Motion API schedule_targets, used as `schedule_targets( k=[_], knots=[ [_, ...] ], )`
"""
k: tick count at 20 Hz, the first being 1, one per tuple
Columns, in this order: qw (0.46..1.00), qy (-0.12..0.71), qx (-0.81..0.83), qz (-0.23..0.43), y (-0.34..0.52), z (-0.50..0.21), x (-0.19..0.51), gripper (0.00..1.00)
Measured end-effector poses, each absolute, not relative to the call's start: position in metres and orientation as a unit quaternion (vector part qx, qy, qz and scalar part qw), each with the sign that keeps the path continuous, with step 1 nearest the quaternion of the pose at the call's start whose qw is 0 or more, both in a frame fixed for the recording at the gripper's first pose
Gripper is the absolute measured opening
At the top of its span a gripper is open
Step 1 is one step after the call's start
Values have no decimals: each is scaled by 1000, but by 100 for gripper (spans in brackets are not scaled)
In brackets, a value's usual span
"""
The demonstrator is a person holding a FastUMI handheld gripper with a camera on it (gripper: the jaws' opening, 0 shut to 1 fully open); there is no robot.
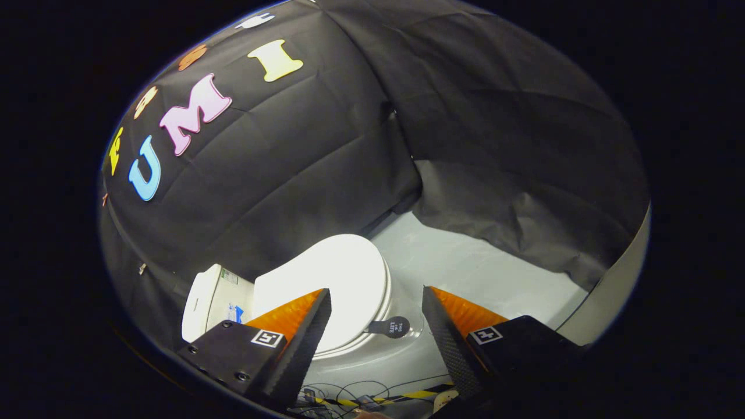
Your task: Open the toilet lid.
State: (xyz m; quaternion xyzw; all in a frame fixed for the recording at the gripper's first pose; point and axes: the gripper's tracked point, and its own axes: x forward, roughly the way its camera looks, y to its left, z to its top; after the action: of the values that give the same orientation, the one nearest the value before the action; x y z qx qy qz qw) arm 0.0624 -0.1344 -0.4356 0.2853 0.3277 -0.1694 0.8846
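The tongs (376, 311) are held wide apart with nothing gripped between them. The toilet (349, 349) stands just ahead of and below them, against the booth's black cloth wall. Its lid (337, 273) is seen lying flat and closed on the seat, with the cistern (212, 299) behind it. A small dark tab (391, 327) projects from the front edge of the lid, and it falls in the gap between the two fingers, nearer the left one, though well apart from both.

The step in hand is judged to be the approach to that tab; the lid has not yet been raised at all.

Several risks can be expected from here. The tab is thin and small, so it could be missed if the tongs are brought down off-centre, and only one finger might then press on it. If the tongs are closed too near the tab's tip, the grip may slip once the weight of the lid is taken. If the seat beneath is caught along with the lid, both would be lifted together. If the lift is not carried past upright toward the cistern, the lid could fall shut again. The loose cables (343, 393) on the floor below the toilet bowl could be snagged should the tongs be lowered too far.
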Motion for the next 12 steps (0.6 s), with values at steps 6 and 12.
schedule_targets(
  k=[6, 12],
  knots=[
    [835, 365, 376, -169, -145, -505, 58, 100],
    [777, 376, 483, -148, -132, -537, 63, 99]
  ],
)
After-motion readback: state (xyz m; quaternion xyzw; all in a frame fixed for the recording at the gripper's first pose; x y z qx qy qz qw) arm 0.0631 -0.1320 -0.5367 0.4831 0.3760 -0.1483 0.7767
